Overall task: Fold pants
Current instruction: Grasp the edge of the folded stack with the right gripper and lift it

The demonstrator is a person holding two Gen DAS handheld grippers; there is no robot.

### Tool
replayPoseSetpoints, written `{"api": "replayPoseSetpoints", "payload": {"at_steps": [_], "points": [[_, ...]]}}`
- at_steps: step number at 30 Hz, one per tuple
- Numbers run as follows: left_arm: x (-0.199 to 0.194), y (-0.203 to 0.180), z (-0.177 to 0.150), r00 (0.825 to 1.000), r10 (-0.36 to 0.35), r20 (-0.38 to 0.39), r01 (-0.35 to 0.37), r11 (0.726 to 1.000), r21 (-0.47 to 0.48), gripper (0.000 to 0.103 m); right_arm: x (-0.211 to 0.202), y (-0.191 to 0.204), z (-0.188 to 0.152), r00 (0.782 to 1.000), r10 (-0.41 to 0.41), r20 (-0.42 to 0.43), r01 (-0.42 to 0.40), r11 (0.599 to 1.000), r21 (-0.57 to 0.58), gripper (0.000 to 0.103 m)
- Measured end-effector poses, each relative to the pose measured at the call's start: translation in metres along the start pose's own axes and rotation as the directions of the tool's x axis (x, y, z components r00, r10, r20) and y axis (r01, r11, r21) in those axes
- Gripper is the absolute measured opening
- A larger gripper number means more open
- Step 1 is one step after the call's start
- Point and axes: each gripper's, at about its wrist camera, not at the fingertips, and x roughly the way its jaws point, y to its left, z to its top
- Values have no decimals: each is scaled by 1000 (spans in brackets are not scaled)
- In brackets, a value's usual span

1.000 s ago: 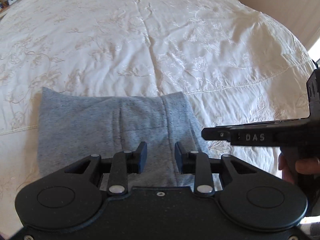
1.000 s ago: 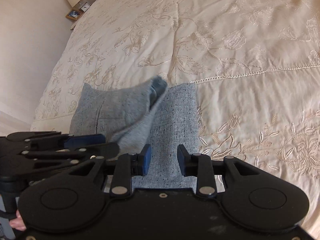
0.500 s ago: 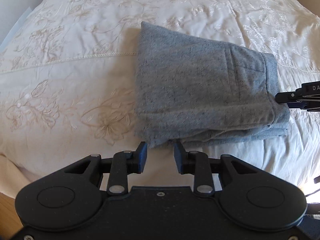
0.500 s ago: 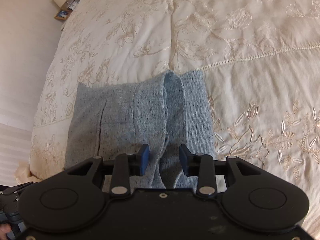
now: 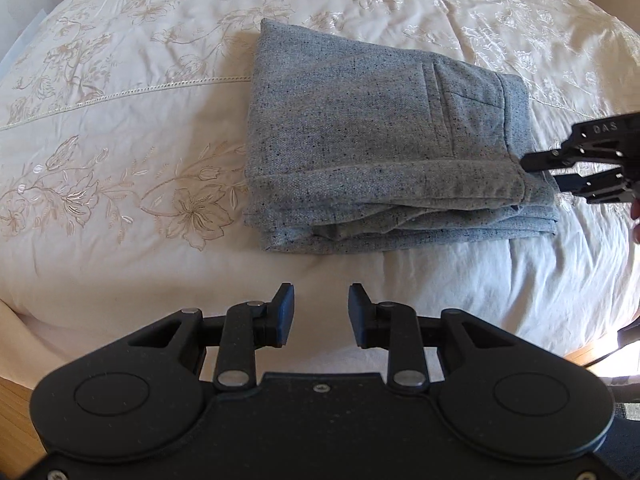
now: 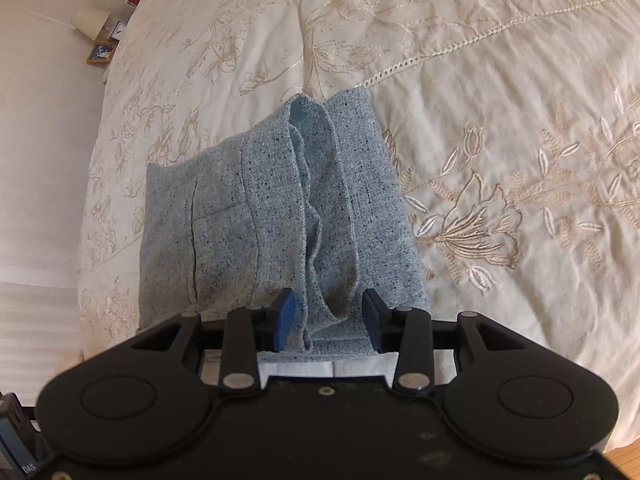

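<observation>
Basically the pants (image 5: pixel 384 140) are already a compact grey stack on the bed (image 5: pixel 120 160), near its front edge. In the left wrist view the stack sits at 12 o'clock from my left tool (image 5: pixel 320 316), pocket seam up, layered edges facing me.

Left tool: jaws apart, nothing between them, clear of the cloth, hovering over the bedspread just short of the stack.

Right tool (image 6: pixel 326 320): jaws spread, straddling the loose layered end of the stack at its own 12 o'clock. Fabric sits between the fingers but I see gaps on both sides, so released, not clamped. From the left view the right tool comes in at 3 o'clock, tips touching the end of the stack by the waistband.

My read: folding is nearly done, what's left is tidying that open end, where the layers gape and one edge stands up.

How I'd do it well:
- go low, press the raised flap down instead of pinching it
- if pinching, take only the top layer, else the whole stack drags
- left tool steadies the near edge at its 12 o'clock so the stack doesn't slide
- pull out straight back, no twist

Risk: a finger snagging an inner layer on exit and reopening the fold.

Beyond the bed, a lamp (image 6: pixel 90 24) at 10 o'clock in the right view.
</observation>
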Motion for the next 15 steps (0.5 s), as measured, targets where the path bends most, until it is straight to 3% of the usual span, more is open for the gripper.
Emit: {"api": "replayPoseSetpoints", "payload": {"at_steps": [7, 8, 10, 12, 15], "points": [[-3, -19, -10, 999, -41, 12, 40, 999, 33, 39, 41, 18, 29, 999, 46, -20, -46, 999, 12, 43], [-4, -25, -11, 998, -52, 21, 51, 998, 47, 39, 42, 23, 30, 997, 79, -14, -79, 997, -8, 41], [-5, -38, -13, 996, -79, 48, 75, 994, 77, 39, 34, 41, 28, 998, 59, 22, -57, 994, -97, 19], [-6, -55, -14, 991, -106, 87, 94, 988, 126, 39, 21, 64, 29, 999, 25, 28, -20, 982, -186, 17], [-1, -84, -8, 982, -112, 151, 77, 973, 219, 39, -8, 89, 34, 989, 136, 52, -123, 970, -210, 14]]}}
